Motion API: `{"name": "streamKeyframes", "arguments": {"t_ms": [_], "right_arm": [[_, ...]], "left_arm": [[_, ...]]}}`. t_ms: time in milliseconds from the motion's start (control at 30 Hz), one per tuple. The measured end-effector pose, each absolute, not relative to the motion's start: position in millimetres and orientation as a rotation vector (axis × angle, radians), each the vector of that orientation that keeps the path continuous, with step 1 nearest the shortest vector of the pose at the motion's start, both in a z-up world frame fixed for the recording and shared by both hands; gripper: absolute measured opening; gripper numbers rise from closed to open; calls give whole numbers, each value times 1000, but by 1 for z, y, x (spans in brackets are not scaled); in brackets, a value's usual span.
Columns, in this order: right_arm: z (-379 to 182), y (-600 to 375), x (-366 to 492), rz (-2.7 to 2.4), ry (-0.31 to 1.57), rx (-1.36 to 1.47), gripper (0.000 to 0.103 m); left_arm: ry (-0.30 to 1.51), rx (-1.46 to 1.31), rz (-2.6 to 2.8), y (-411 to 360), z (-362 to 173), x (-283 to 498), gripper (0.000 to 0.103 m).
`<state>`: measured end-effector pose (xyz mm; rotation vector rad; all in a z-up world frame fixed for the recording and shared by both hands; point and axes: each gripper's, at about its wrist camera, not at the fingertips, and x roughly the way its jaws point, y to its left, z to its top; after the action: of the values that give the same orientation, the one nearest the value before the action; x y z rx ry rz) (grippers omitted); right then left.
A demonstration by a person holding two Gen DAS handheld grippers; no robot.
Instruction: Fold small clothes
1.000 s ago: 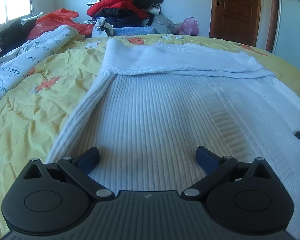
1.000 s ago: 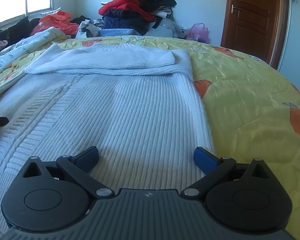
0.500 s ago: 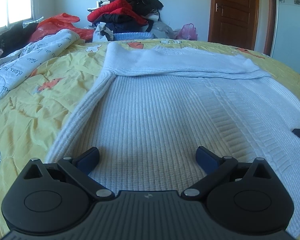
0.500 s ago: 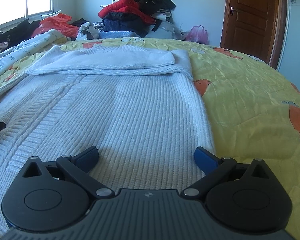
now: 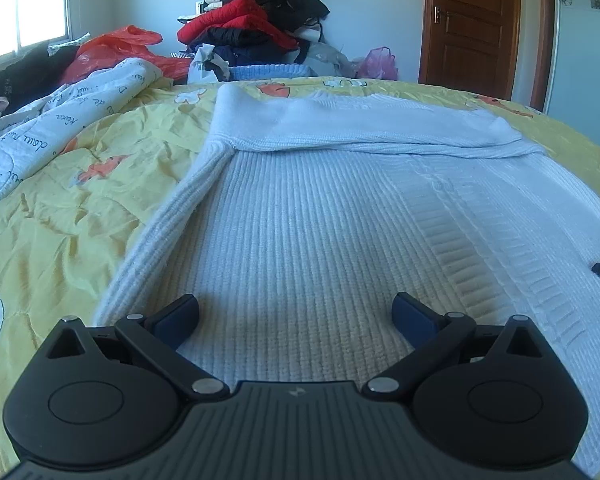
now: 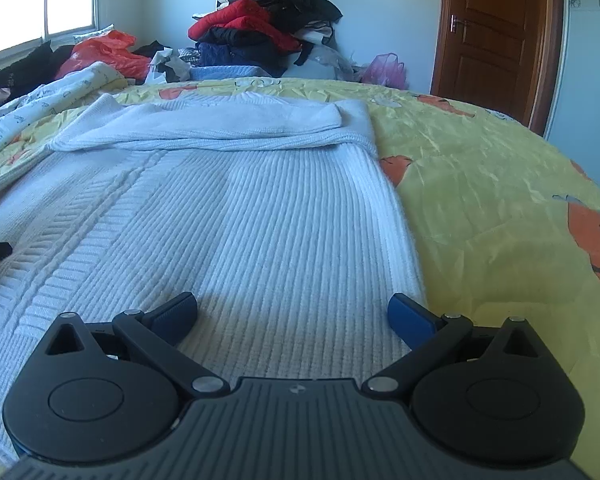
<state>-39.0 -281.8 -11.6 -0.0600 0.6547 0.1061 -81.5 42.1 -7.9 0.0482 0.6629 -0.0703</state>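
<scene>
On the yellow quilted bedspread with orange cartoon prints, spread flat: one white ribbed knit sweater, its sleeves folded across the far end into a smooth band; a cable-patterned strip runs lengthwise down the middle of the garment.

Left gripper, black body with dark blue finger pads: low over the near hem of the sweater, towards its left edge; jaws spread wide, nothing between them. Whether the pads touch the knit cannot be told.

Right gripper, same make, blue finger pads: low over the near hem towards the sweater's right edge, the right pad just beside the border where knit meets bedspread; jaws spread wide, holding nothing. A dark tip of each tool shows at the edge of the other's view.

Beyond the bed, against the pale blue wall: heap of dark and red clothing; red-orange plastic bag; pink plastic bag; folded light blue knit item at the foot of the heap.

Left side of the bed: white quilt printed with script lettering, bunched. Bright window above it.

Right of the heap: brown panelled wooden door with metal handle, shut.
</scene>
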Motion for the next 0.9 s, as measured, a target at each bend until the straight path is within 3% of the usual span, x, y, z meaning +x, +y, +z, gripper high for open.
{"name": "streamKeyframes", "arguments": {"t_ms": [900], "right_arm": [[-12, -279, -51, 95, 658, -52, 102]], "left_arm": [[670, 39, -56, 40, -10, -102, 103]]}}
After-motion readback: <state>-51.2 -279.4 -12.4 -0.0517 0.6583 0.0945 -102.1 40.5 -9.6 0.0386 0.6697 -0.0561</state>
